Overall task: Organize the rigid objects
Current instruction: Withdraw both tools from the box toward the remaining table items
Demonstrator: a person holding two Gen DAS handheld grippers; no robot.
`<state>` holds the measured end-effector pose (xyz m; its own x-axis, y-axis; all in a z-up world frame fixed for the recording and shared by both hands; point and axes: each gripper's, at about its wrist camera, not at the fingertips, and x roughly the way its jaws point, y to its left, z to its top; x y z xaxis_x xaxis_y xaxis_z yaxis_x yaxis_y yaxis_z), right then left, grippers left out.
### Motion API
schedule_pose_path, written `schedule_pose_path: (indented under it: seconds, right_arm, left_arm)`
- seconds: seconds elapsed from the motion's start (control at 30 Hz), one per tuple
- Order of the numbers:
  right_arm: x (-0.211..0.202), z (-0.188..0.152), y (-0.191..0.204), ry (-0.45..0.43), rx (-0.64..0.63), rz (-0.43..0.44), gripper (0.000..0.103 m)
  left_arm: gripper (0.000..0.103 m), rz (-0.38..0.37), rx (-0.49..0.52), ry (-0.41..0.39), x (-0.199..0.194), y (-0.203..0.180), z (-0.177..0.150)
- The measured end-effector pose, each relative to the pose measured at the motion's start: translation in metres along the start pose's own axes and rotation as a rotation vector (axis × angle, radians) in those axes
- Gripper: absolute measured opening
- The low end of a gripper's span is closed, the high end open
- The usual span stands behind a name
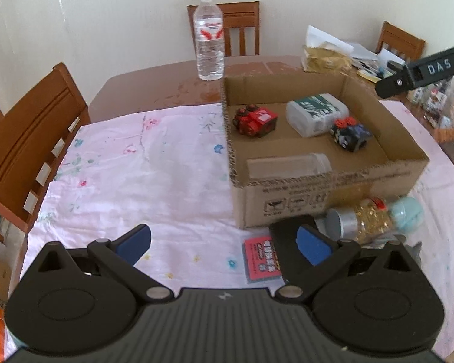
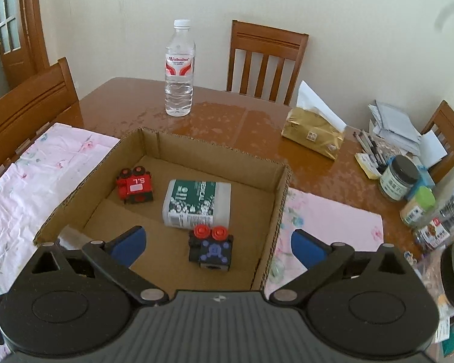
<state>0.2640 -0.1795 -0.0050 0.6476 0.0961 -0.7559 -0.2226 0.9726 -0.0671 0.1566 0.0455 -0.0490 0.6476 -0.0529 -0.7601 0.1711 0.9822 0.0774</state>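
On the table: a pink floral cloth [image 1: 130, 163] covers the near half; an open cardboard box [image 1: 327, 178] sits on it toward the right edge.
Box contents: a red toy [image 2: 135, 185] near the far left corner, a white medical bottle [image 2: 196, 204] lying in the middle, a dark blue toy [image 2: 211, 249] just in front of it, and a clear container [image 1: 287, 165] lying against the near wall.
Left outside: a glittery jar [image 1: 375, 216] lies on the cloth touching the box's near wall, and a red card [image 1: 261, 258] lies flat nearer the front edge.
Left gripper [image 1: 224, 243]: jaws spread, nothing between them, hanging above the cloth beside the card.
Right gripper [image 2: 218, 246]: jaws spread wide over the box, above the blue toy, pads clear of it.
Far side: a water bottle [image 2: 180, 69] stands on bare wood; clutter fills the far right corner.
Likely step: the right hand looks finished with the blue toy; the left seems set to fetch a loose item.
Doing it well: lift the right gripper straight up, clear of the box walls. The card lies flat, so slide one pad under an edge. The jar may roll, so pinch across its middle.
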Motion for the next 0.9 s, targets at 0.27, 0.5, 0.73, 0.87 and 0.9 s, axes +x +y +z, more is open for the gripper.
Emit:
schedule_pose_path:
  seconds: [0.27, 0.5, 0.73, 0.87, 0.9]
  right_arm:
    - [-0.022, -0.035, -0.006, 0.002, 0.009, -0.002, 0.103]
    - [-0.029, -0.072, -0.011, 0.017, -0.027, 0.04, 0.103]
    - [-0.023, -0.104, -0.004, 0.069, -0.03, 0.095, 0.103]
    - [-0.026, -0.113, 0.005, 0.09, -0.015, 0.121, 0.103]
    - [-0.027, -0.114, 0.007, 0.092, -0.01, 0.129, 0.103]
  left_arm:
    - [0.102, 0.019, -0.035, 0.002, -0.012, -0.017, -0.011]
    - [0.102, 0.069, -0.069, 0.02, -0.029, -0.035, -0.027]
    - [0.102, 0.118, -0.079, 0.047, -0.046, -0.038, -0.04]
    - [0.102, 0.107, -0.083, 0.044, -0.045, -0.027, -0.04]
    - [0.102, 0.102, -0.077, 0.041, -0.043, -0.025, -0.04]
